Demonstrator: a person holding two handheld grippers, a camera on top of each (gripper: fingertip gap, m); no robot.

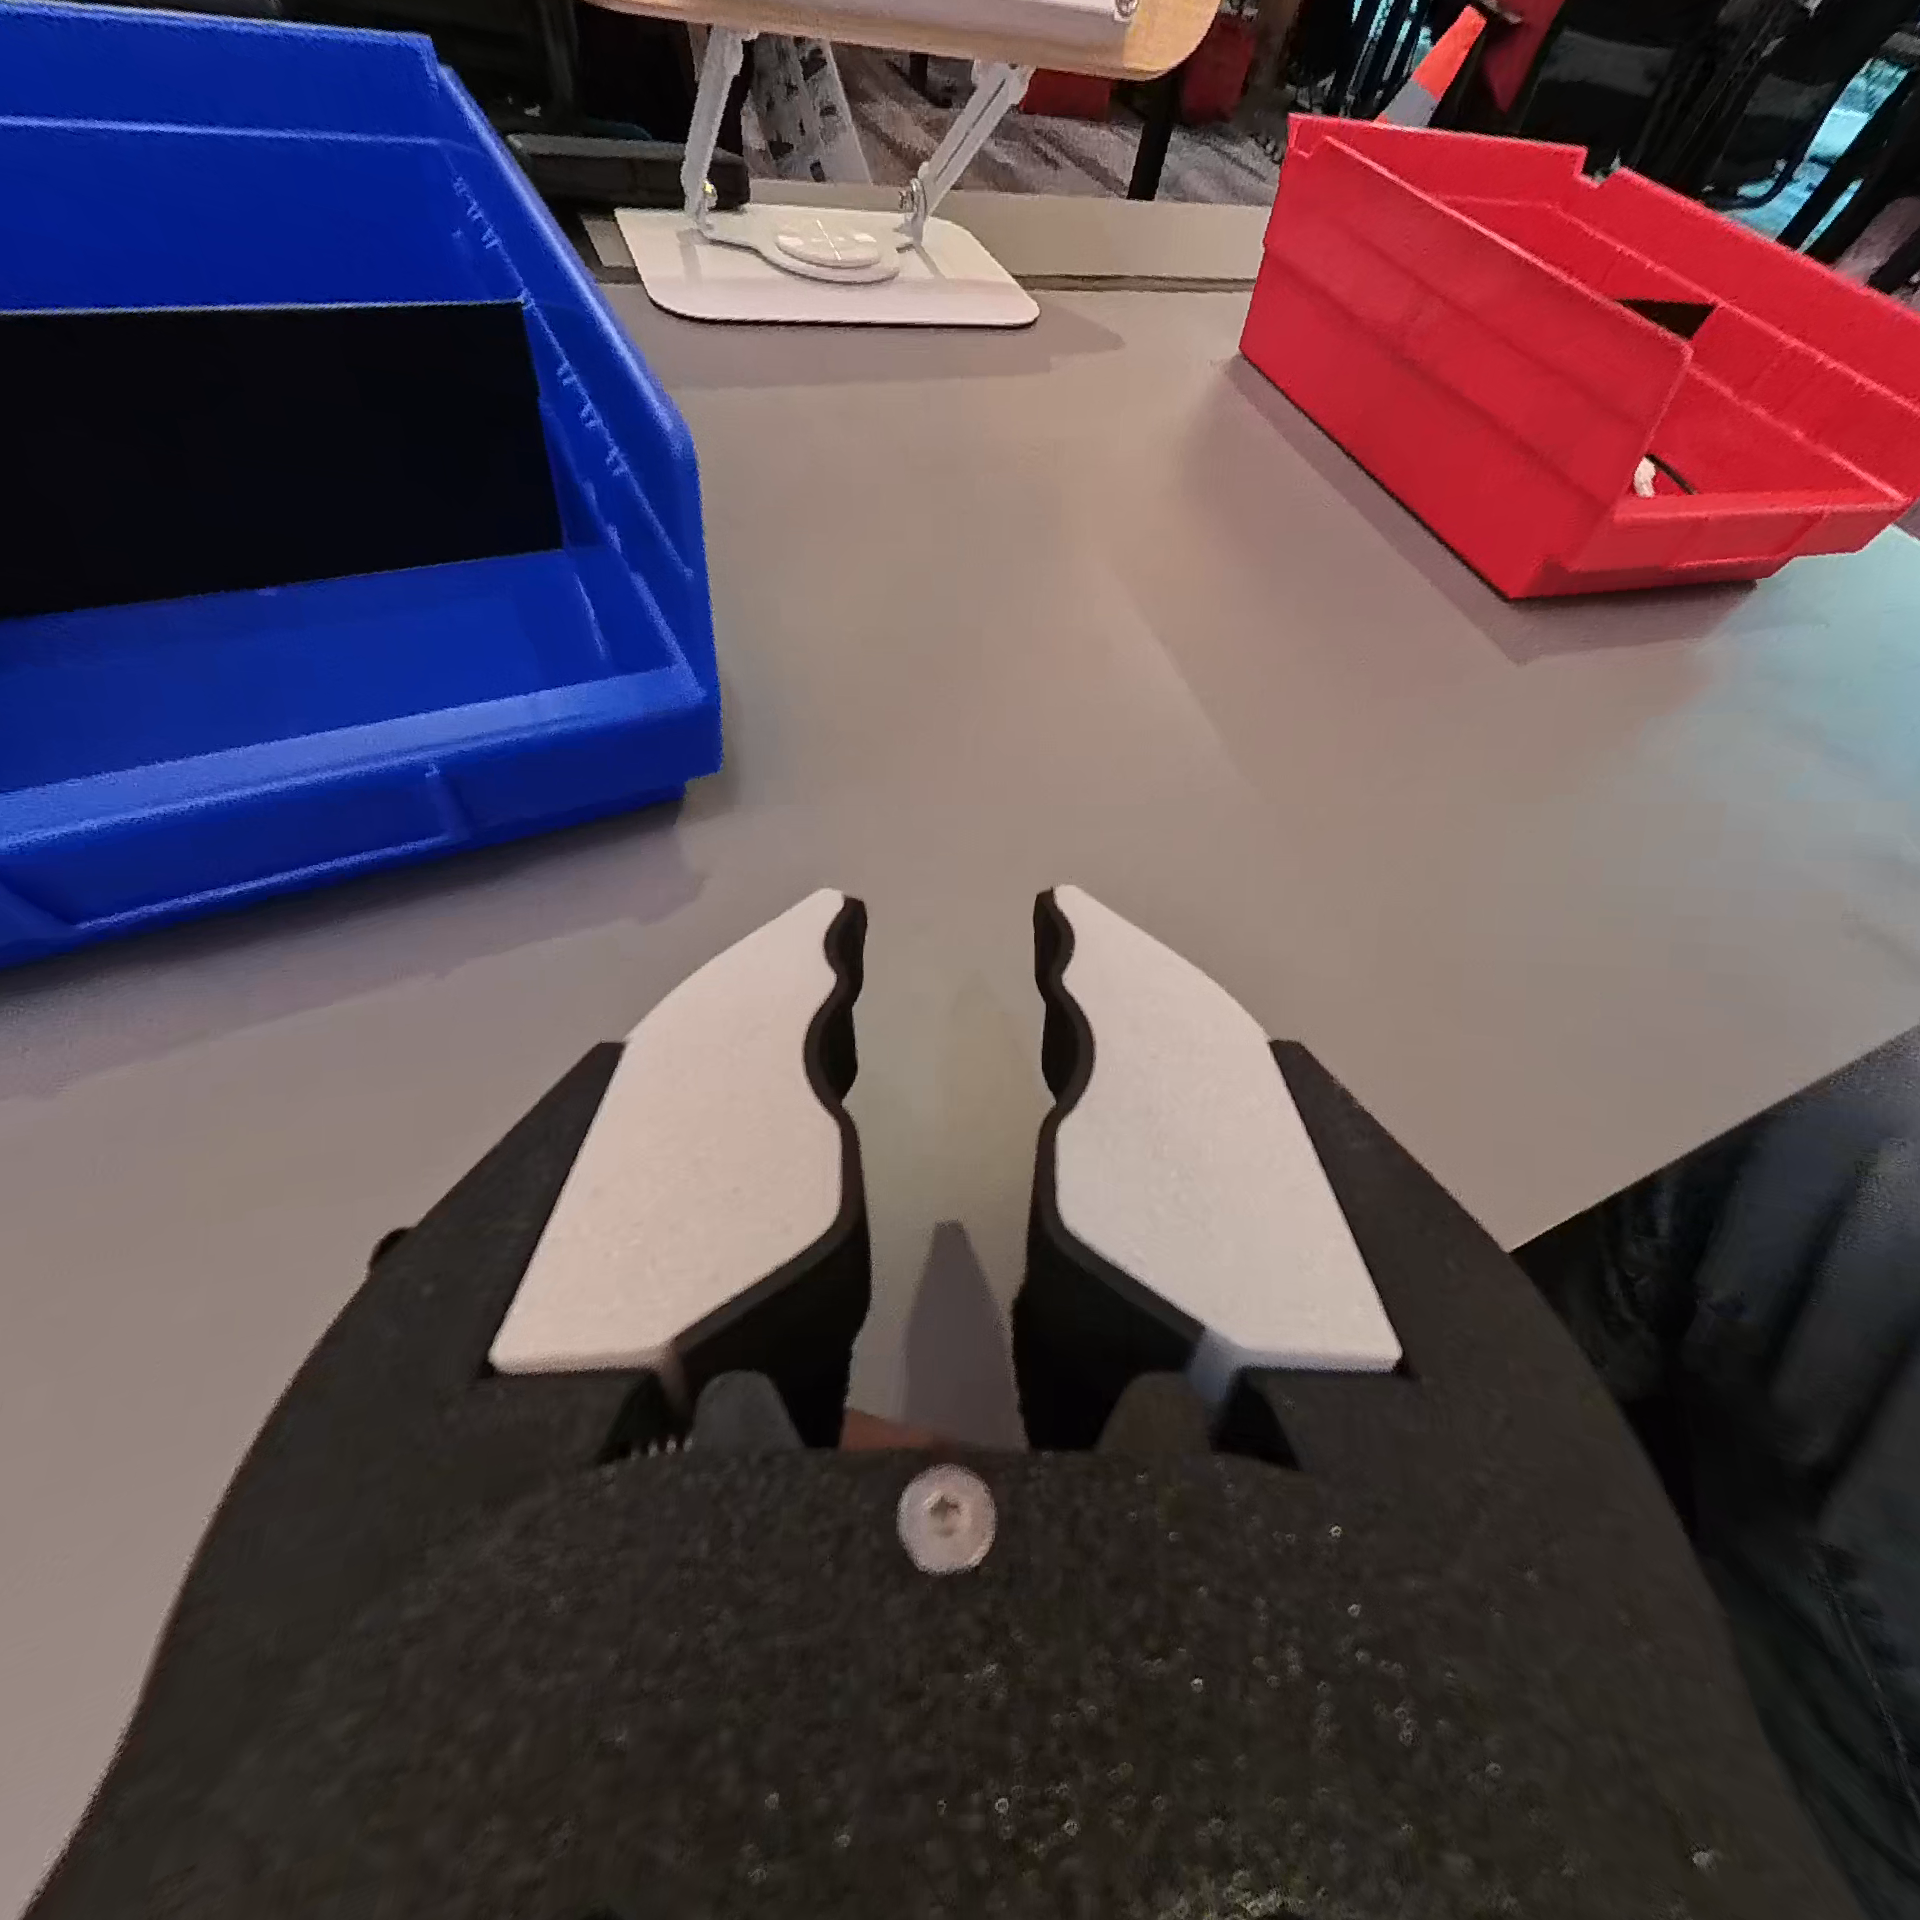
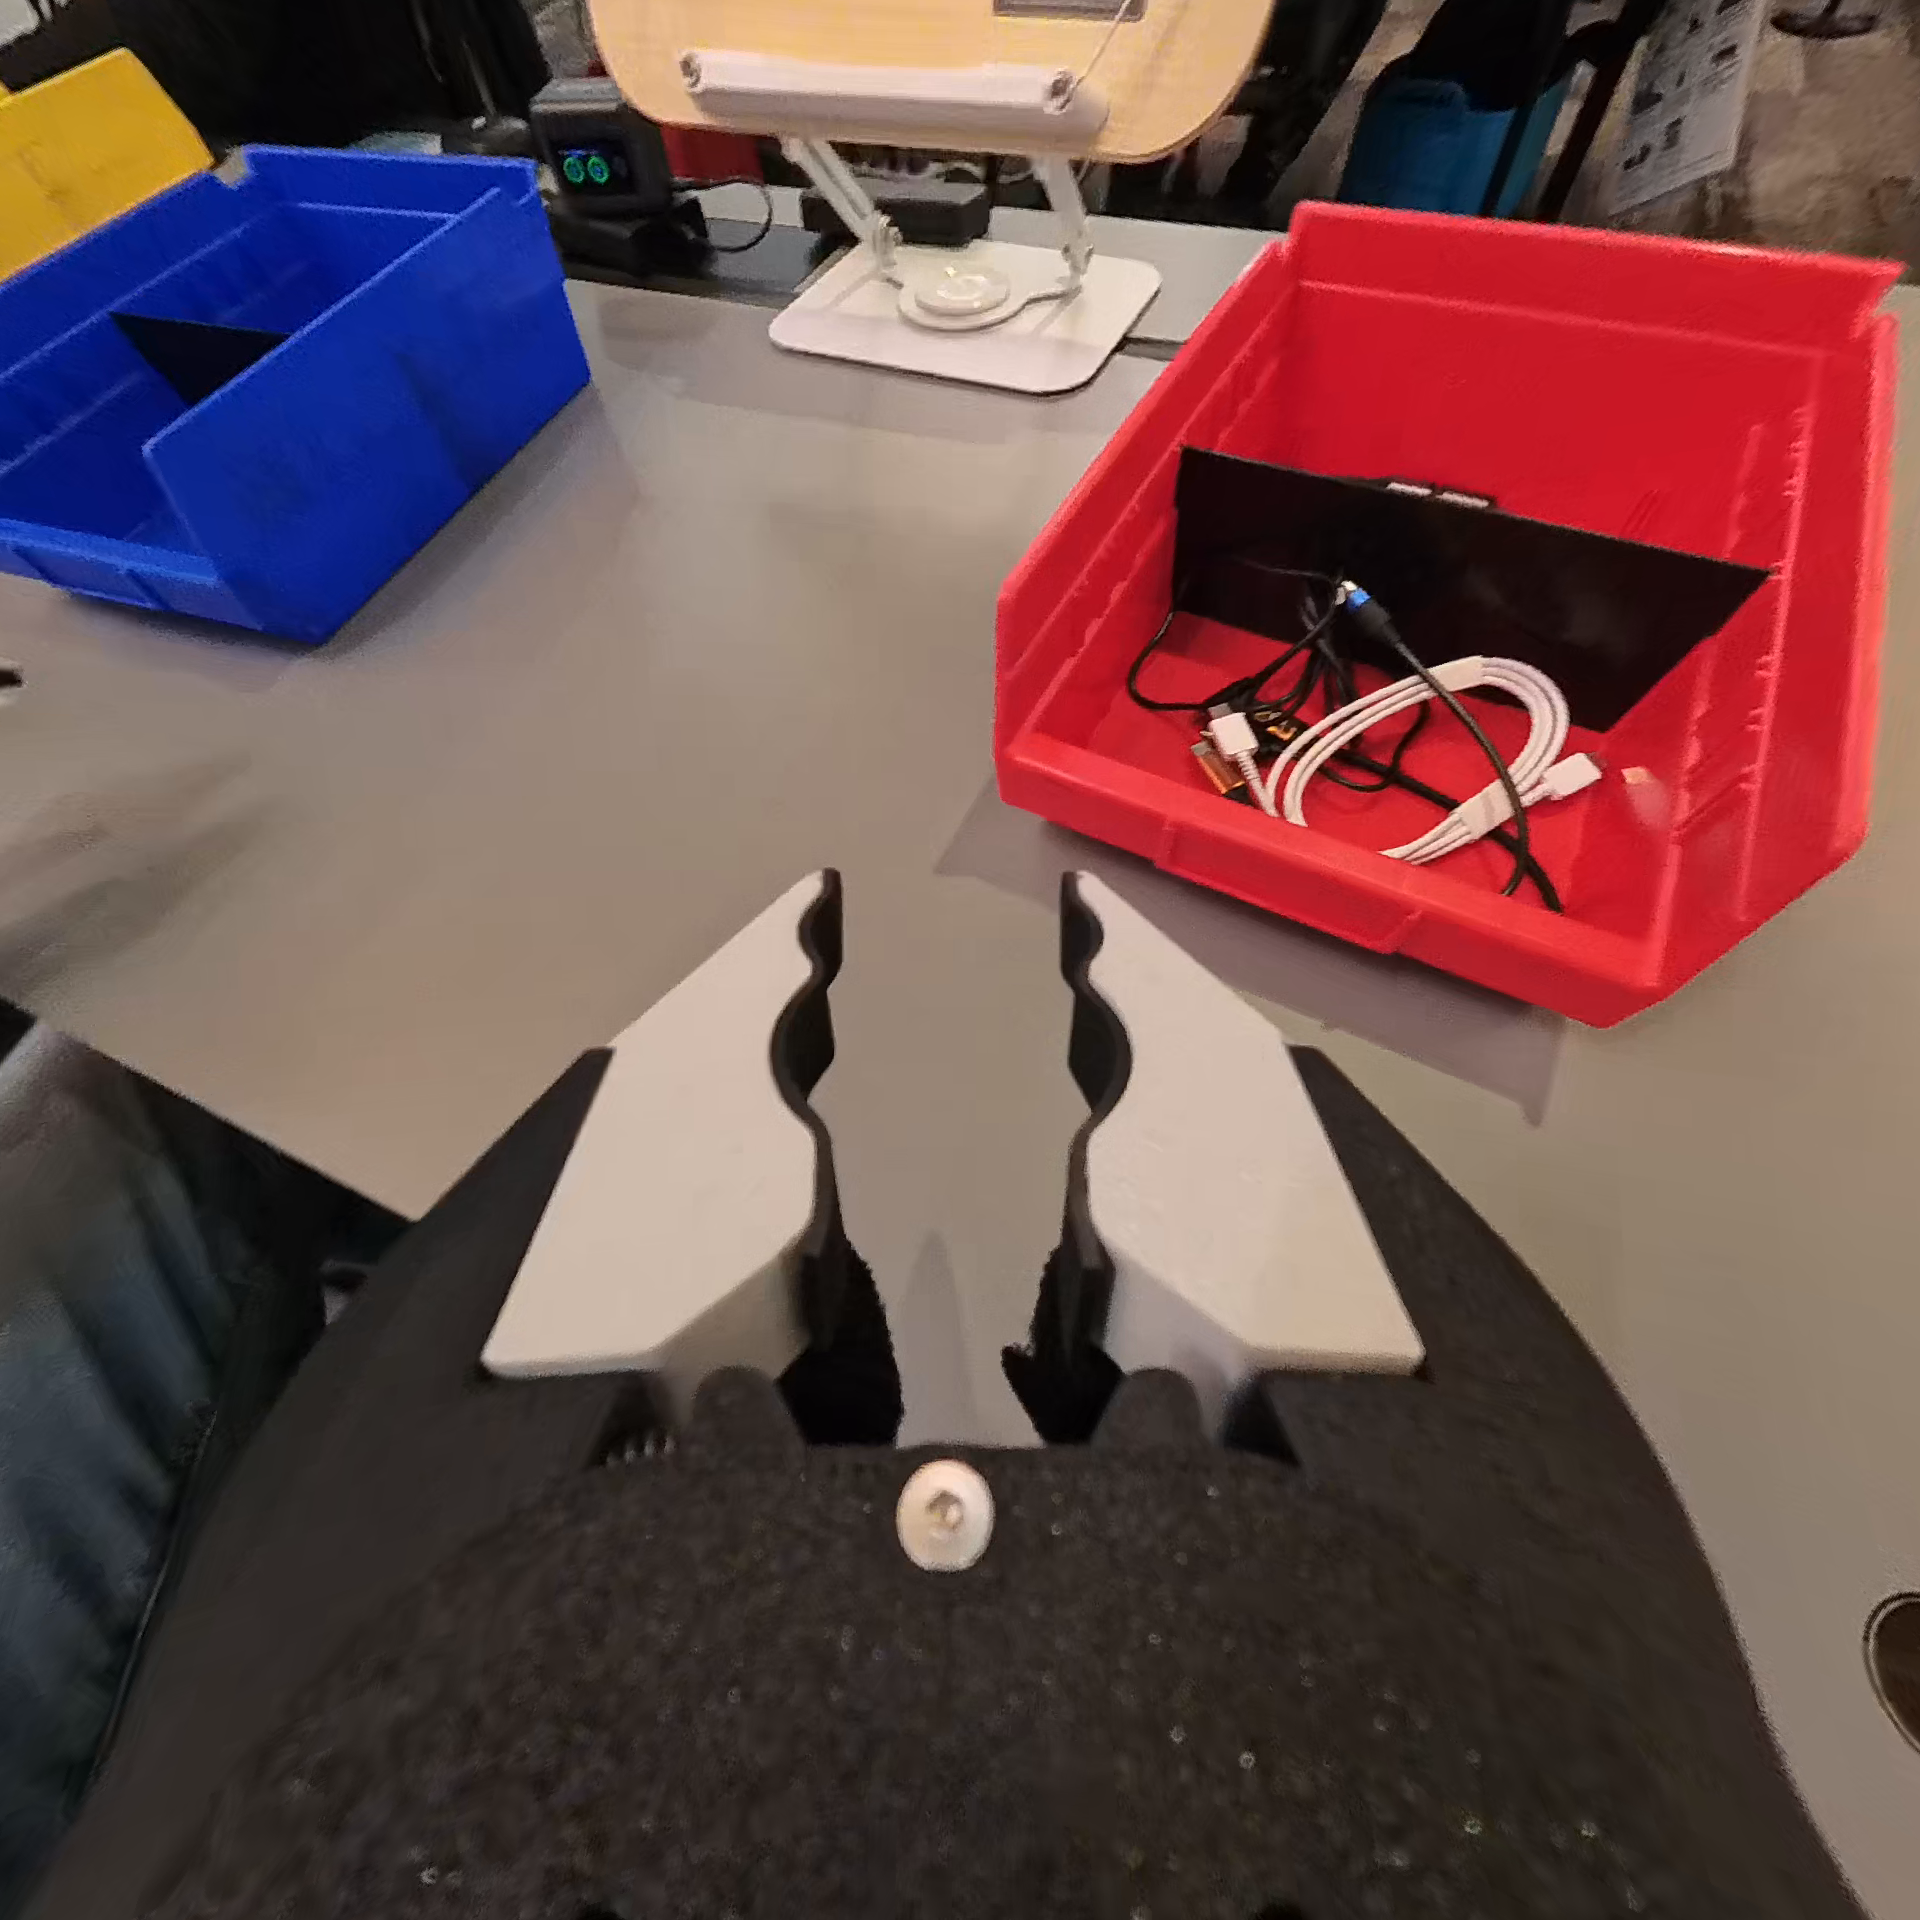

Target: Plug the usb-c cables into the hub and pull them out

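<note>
Tools [image 1: 950, 914] [image 2: 948, 894] agape; tangled white, black cables [image 2: 1423, 727]

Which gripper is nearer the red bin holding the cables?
Right. The right gripper hovers just short of the red bin; the left gripper sits farther back, nearer the blue bin.

Grey counter [image 2: 727, 644], smooth and matte, near edge showing at lower left in the right wrist view. Blue bin [image 2: 312, 416] sits on it at far left, black divider [image 2: 197, 348] upright inside. Red bin [image 2: 1475, 665] sits at far right, well apart from the blue one, open front facing the camera; a black divider [image 2: 1455, 582] crosses it. White stand [image 2: 966, 312] rests its flat base on the counter at the far middle, between the bins, arms rising to a tan board [image 2: 925, 73]. Round hole [image 2: 1896, 1662] in the counter at the right edge.
</note>
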